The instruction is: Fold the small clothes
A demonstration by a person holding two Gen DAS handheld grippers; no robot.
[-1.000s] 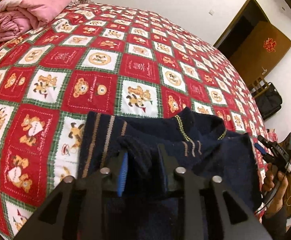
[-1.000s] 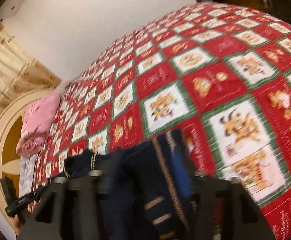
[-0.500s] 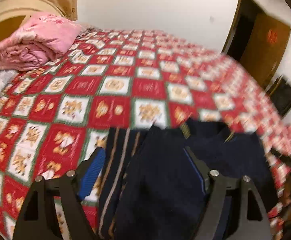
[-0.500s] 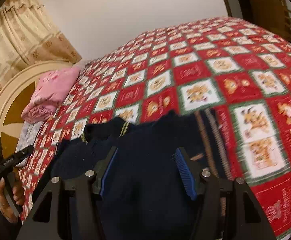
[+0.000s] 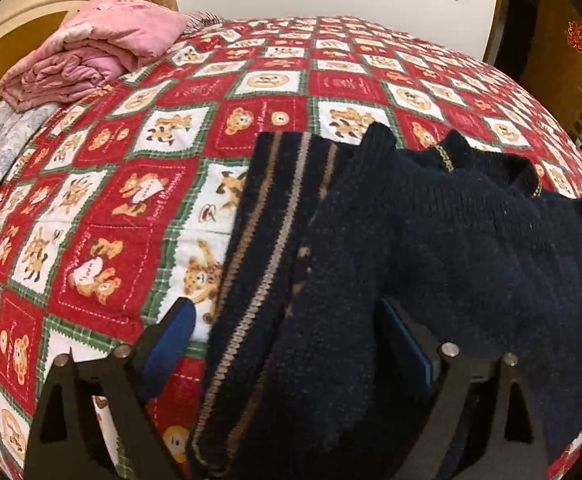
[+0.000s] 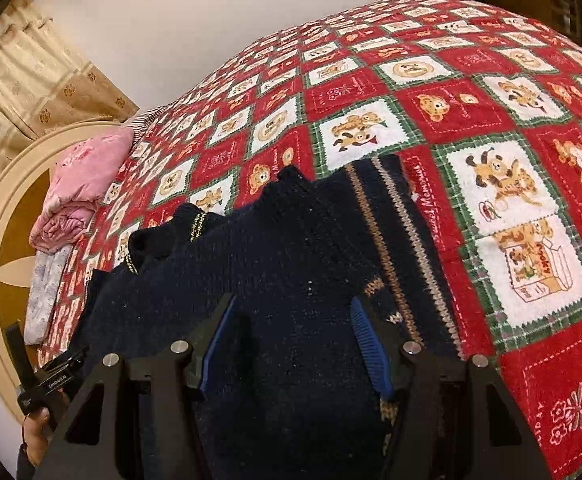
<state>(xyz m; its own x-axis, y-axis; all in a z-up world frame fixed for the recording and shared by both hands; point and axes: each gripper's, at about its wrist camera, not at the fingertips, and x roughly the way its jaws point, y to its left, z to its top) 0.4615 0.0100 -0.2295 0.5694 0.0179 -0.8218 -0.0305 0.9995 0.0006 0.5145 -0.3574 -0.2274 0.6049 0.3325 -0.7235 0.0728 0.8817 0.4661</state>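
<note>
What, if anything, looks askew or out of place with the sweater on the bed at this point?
The navy sweater lies rumpled on the patterned bedspread: its striped edge sticks out crookedly on one side and the collar is bunched. The left gripper, jaws just opened, and the right gripper hold nothing. No damage shows.

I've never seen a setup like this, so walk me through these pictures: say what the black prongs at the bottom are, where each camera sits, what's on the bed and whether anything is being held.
No robot here: a person holds a two-finger gripper in each hand, with a wide-angle camera on each looking along its fingers. One picture is from the left gripper, the other from the right gripper; the black prongs are their fingers, with blue pads. On the red bear-print bedspread lies a dark navy sweater with tan stripes, partly folded. A folded pink quilt sits near the headboard. Nothing is held: the left jaws have just been opening and stand wide over the sweater; the right jaws are open above it too.
</note>
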